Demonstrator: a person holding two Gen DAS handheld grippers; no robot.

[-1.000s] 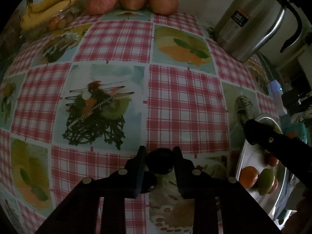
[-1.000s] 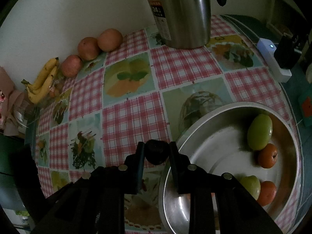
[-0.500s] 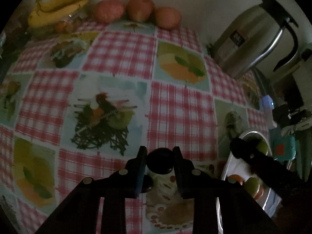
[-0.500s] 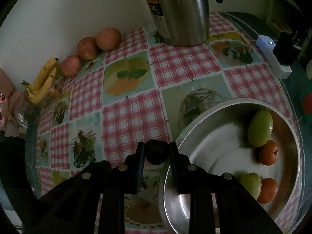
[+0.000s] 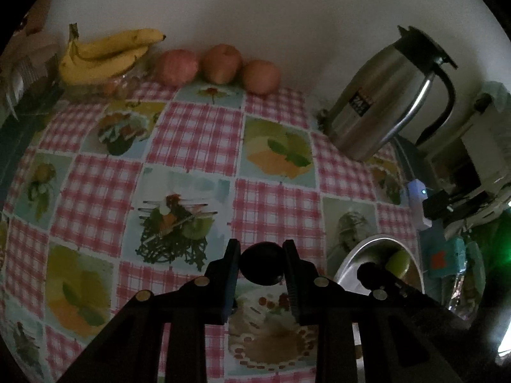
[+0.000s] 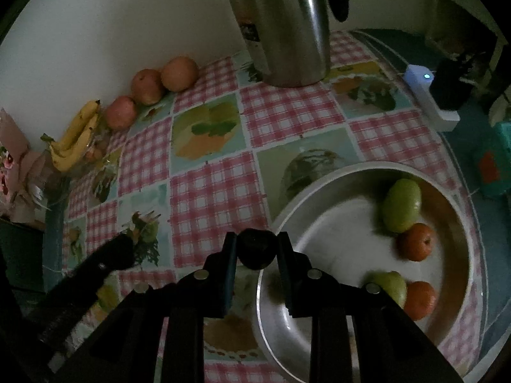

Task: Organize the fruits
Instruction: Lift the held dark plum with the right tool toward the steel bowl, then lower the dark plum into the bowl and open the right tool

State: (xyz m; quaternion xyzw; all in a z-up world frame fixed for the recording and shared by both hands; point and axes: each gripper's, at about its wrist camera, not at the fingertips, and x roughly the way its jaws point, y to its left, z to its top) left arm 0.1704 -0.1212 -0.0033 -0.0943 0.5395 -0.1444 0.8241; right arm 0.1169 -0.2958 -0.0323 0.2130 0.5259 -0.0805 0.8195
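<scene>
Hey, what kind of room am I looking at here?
Probably a home kitchen or dining corner: a checked tablecloth printed with food pictures, a steel thermos jug, and bananas and apples lined against the wall.

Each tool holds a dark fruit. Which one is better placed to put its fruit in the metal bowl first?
Right. The right tool holds its dark fruit at the metal bowl rim. The left tool hangs over the tablecloth, beside the bowl.
</scene>
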